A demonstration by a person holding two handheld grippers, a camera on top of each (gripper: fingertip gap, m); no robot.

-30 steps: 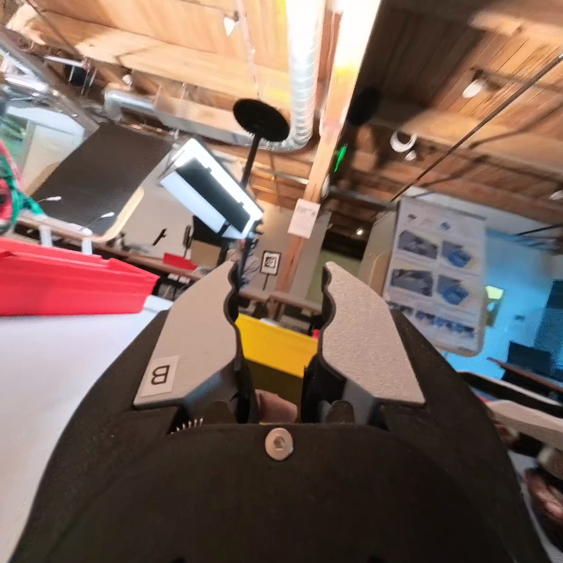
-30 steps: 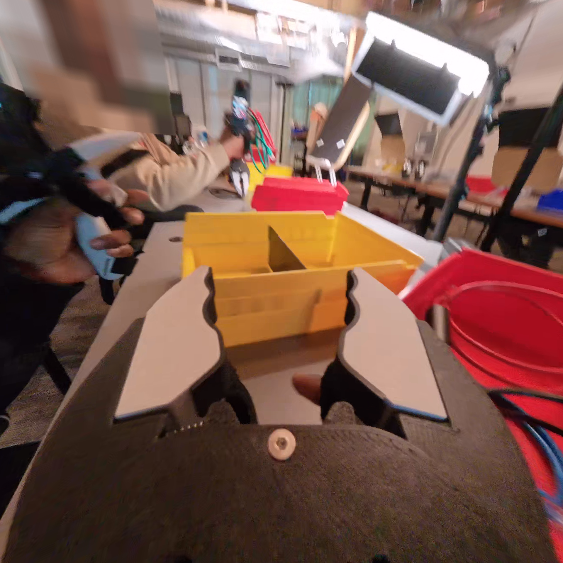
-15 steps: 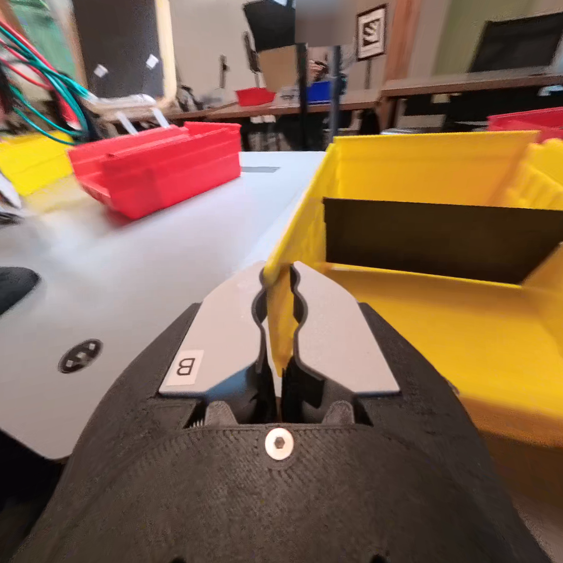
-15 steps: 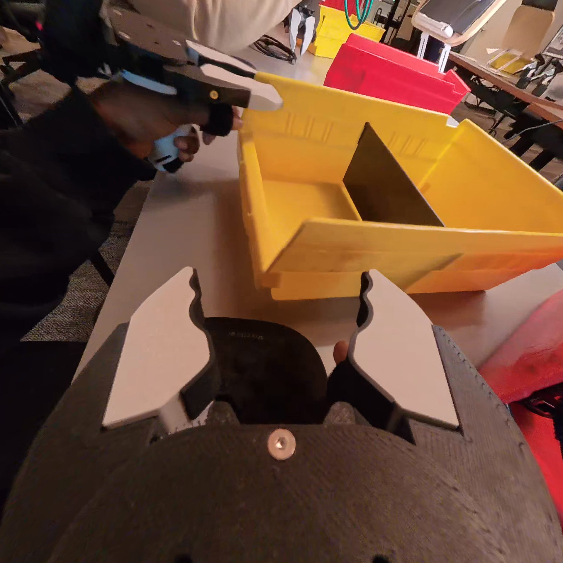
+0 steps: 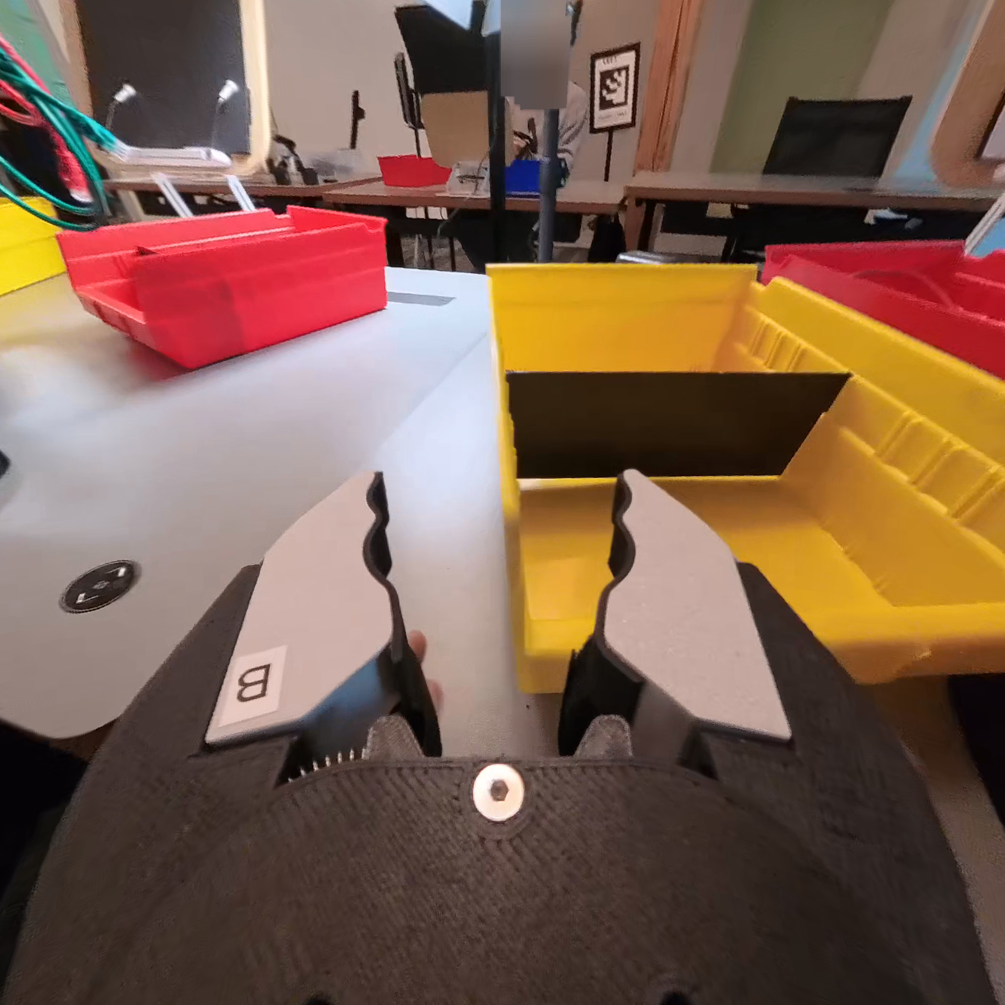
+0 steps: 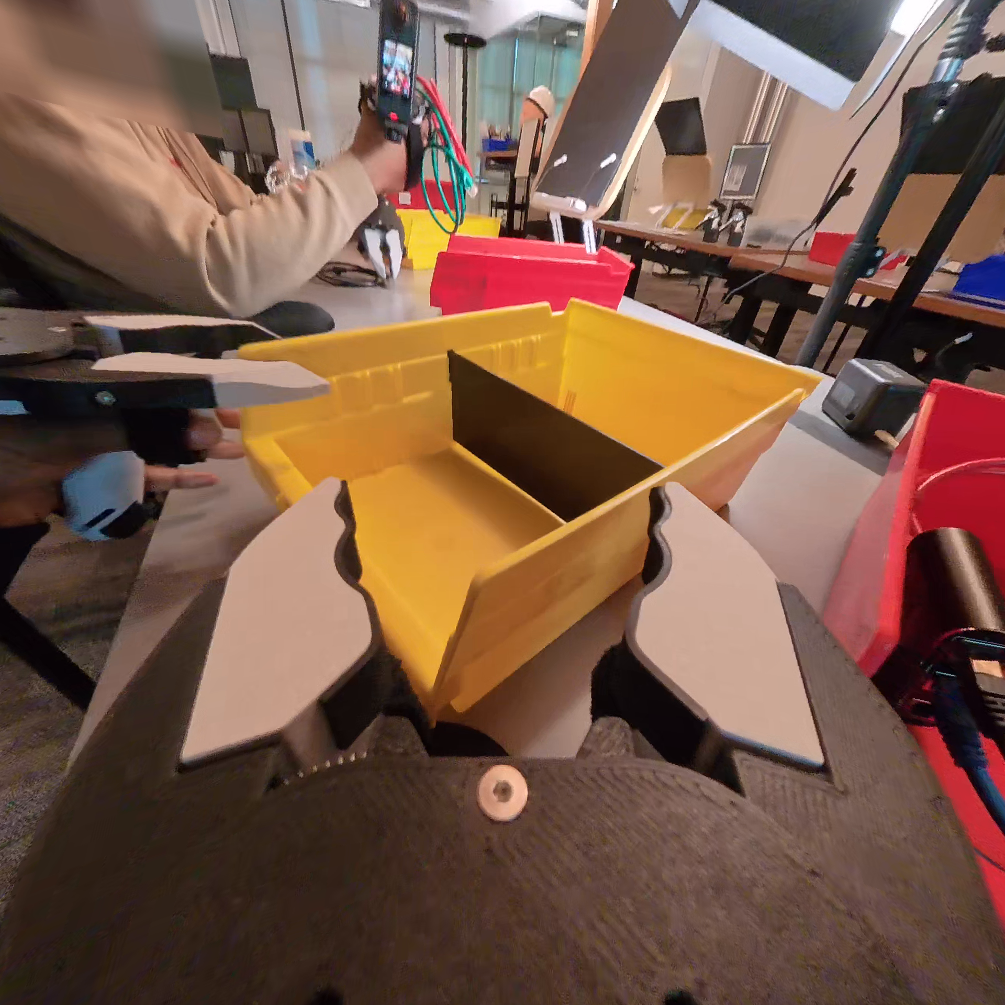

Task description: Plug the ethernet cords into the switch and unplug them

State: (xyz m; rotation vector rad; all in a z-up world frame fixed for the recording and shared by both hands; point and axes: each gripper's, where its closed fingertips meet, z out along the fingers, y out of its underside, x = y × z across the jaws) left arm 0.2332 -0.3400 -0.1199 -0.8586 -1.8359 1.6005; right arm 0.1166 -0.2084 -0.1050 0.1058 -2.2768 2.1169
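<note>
The left gripper (image 5: 500, 489) hovers low over the pale grey worktop (image 5: 217, 446) with its jaws set wide and nothing between them; the near left corner of a yellow bin (image 5: 625, 321) stands in the gap, one finger outside its left wall and the other over its floor, neither touching it as far as the view shows. A black divider (image 5: 663, 419) stands upright across the bin and splits it into a near and a far compartment, and the near one shows only bare yellow floor. From the right wrist view the right gripper (image 6: 500, 489) is also spread wide and empty, and the bin's near corner and low front wall (image 6: 544, 603) reach into the space between its fingers. In that view the left gripper (image 6: 272, 364) comes in from the left at the bin's far rim, held by a hand (image 6: 179, 462). A red bin (image 6: 957, 516) sits just beside the yellow one on the right; in it lie a dark cylindrical part (image 6: 962, 587) and a blue cord (image 6: 962, 745) that runs to a dark block at the frame's edge, though whether that block is the switch cannot be told. Another red bin (image 5: 228, 283) rests farther back on the worktop. Beyond it a person in a tan sleeve (image 6: 179, 228) holds up a device with a bundle of green and red cords (image 6: 446, 168) hanging from it.
</note>
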